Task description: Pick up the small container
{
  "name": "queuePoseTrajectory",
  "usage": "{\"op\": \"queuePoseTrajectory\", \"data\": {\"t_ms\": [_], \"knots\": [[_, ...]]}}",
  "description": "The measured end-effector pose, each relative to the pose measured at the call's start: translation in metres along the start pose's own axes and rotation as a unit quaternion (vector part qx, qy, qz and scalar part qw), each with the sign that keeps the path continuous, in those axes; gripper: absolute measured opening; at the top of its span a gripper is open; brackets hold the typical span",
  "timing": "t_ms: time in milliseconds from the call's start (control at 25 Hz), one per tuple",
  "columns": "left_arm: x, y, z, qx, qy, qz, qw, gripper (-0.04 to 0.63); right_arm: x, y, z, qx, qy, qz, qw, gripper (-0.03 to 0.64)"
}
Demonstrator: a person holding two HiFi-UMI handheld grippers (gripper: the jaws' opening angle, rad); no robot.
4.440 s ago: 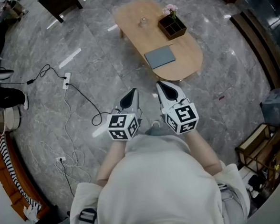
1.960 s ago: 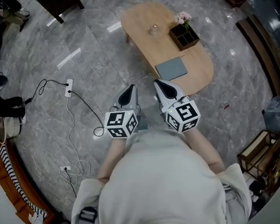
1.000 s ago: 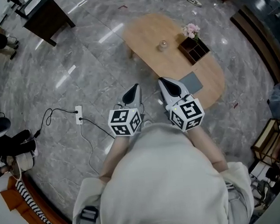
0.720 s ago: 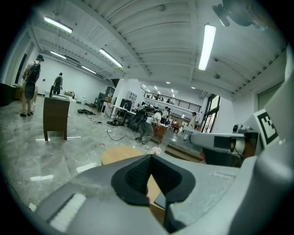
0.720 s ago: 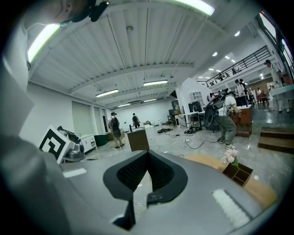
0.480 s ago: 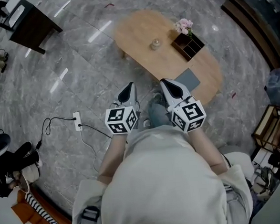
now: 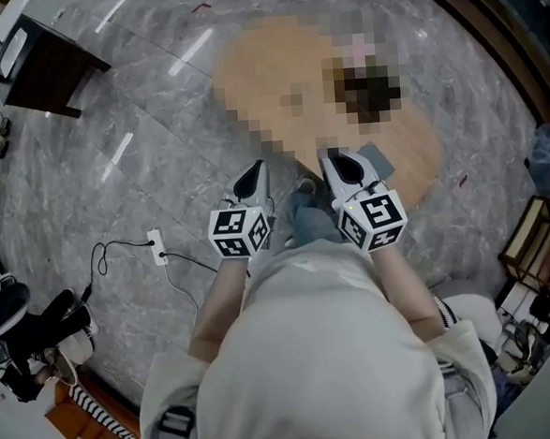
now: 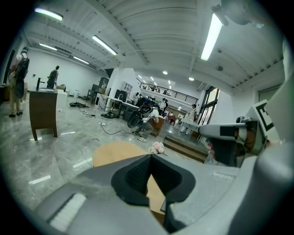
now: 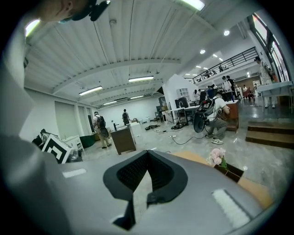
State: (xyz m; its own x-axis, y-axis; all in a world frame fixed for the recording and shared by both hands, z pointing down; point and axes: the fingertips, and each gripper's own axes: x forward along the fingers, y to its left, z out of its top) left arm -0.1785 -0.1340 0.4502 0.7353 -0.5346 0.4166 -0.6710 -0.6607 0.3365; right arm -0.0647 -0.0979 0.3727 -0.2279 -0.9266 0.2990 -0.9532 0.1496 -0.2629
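Observation:
Both grippers are held side by side in front of the person's chest, above the floor just short of the oval wooden table. My left gripper is shut with nothing in it, and so is my right gripper. In the left gripper view the left gripper has its pads meeting over the table. The right gripper looks the same in its own view. A mosaic patch covers most of the tabletop, so the small container cannot be made out.
Pink flowers stand in a dark compartment box on the table. A grey notebook lies at its near end. On the floor are a power strip with cable, a dark desk and a wooden rack. People stand far off.
The person has walked closer to the table, which now lies just beyond the gripper tips. Both grippers stay shut, side by side before the chest.

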Motion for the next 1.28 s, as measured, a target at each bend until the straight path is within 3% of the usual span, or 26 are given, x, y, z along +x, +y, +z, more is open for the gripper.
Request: {"op": "queuePoseTrajectory", "data": {"t_ms": [400,840,1280], "knots": [[0.08,0.007,0.016,0.021,0.033,-0.003,0.9992,0.002,0.046,-0.069,0.014,0.014,0.01,-0.01,1.0,0.0],[0.165,0.017,-0.005,0.04,0.084,-0.03,0.9952,0.003,0.087,-0.127,-0.01,0.023,0.046,-0.025,0.998,0.0],[0.245,0.043,-0.053,0.084,0.136,-0.059,0.9854,0.104,0.115,-0.162,-0.066,0.06,0.078,-0.053,0.994,0.0]]}}
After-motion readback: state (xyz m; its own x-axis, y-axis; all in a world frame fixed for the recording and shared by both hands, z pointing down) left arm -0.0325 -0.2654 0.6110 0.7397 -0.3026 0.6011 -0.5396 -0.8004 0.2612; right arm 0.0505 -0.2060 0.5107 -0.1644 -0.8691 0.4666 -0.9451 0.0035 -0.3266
